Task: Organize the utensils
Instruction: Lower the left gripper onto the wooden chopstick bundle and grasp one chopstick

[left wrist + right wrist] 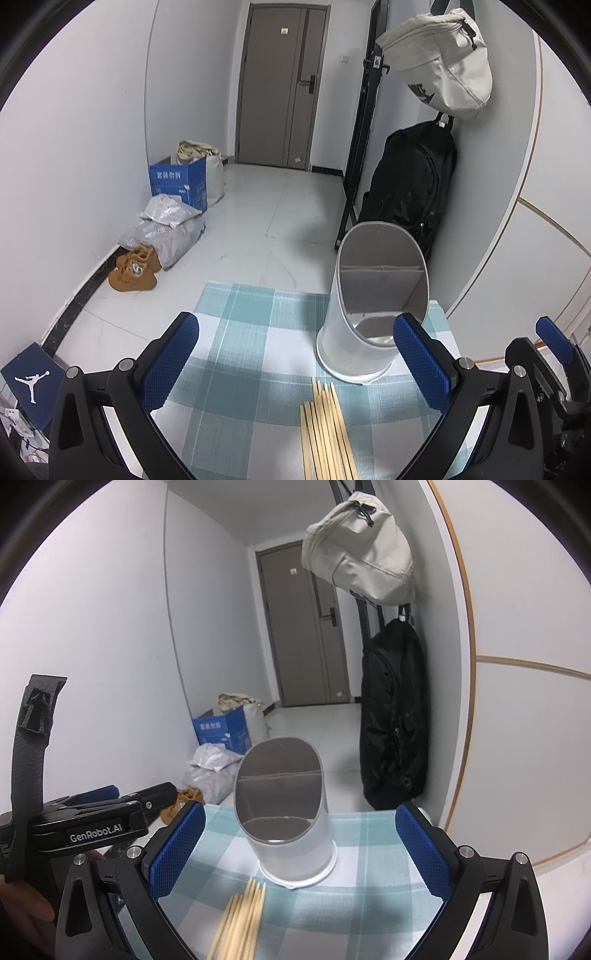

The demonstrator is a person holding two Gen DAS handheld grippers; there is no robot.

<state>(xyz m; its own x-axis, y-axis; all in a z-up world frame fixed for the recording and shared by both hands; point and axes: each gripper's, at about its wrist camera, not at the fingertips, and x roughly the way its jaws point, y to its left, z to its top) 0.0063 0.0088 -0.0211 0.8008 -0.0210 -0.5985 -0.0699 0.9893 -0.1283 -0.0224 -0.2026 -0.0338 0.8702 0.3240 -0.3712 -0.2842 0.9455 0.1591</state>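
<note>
Home entryway, front door (280, 85), shoes (135, 271), hung bags (443, 62)

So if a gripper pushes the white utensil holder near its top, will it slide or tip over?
The white utensil holder stands tall on a narrow base, so a high push would probably tip it. It looks empty and thin-walled, likely light. The checked cloth beneath may grip its base, making sliding less likely.

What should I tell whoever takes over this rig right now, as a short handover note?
Left gripper: open, holding nothing, above the chopsticks.
Right gripper: open, holding nothing, facing the holder.
The chopsticks lie bundled on the checked cloth, just in front of the white utensil holder, which stands upright with a divider inside.
Done: nothing visible in the holder yet.
Left: pick up the chopsticks and stand them in one compartment.
</note>
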